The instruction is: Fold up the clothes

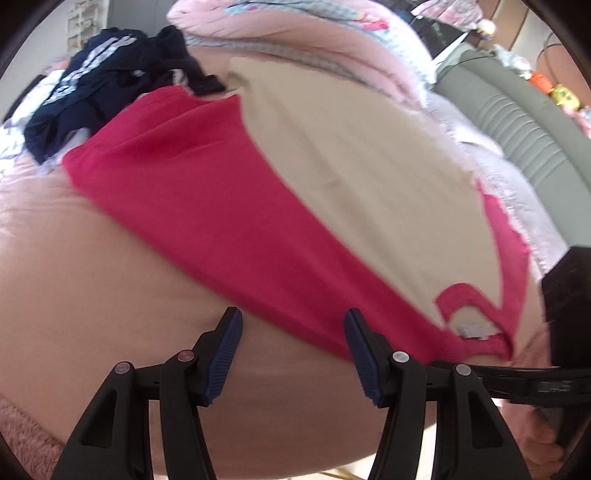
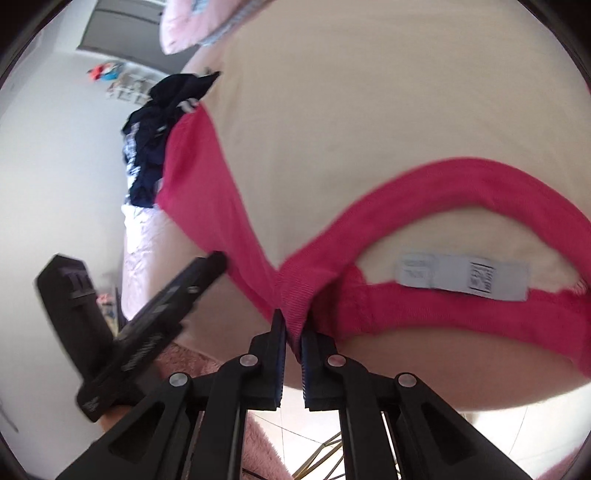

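The right gripper (image 2: 291, 325) is clamped on the ribbed pink collar (image 2: 295, 295) of the pink and beige top (image 2: 332, 147), the fabric being pinched between its two blue pads (image 2: 279, 354) at the point of the V-neck. Just beyond that pinch, inside the neckline, a pale grey label (image 2: 461, 275) is seen lying flat against the beige lining. The left gripper (image 1: 293, 332) is held with its jaws apart and nothing between them; its ribbed blue pads (image 1: 225, 354) hover over the peach bedcover (image 1: 92, 288), with the nearer pink hem of the top just beyond its fingertips and one pad at the fabric's edge. Whether that pad touches the cloth cannot be told.

The top is spread across the peach bedcover, beige panel in the middle, pink at the sides and collar. At the far end of the top, a crumpled navy garment with white stripes (image 1: 107, 88) is piled, touching the pink edge. Beyond the top, a heap of pink and pale blue bedding (image 1: 295, 33) is stacked. To the far side of the top from the navy garment, a grey-green ribbed cushion (image 1: 517, 122) is seen. Below the top, past the bedcover's edge, a fuzzy pink rug (image 2: 258, 443) and pale floor tiles (image 2: 314, 435) are visible
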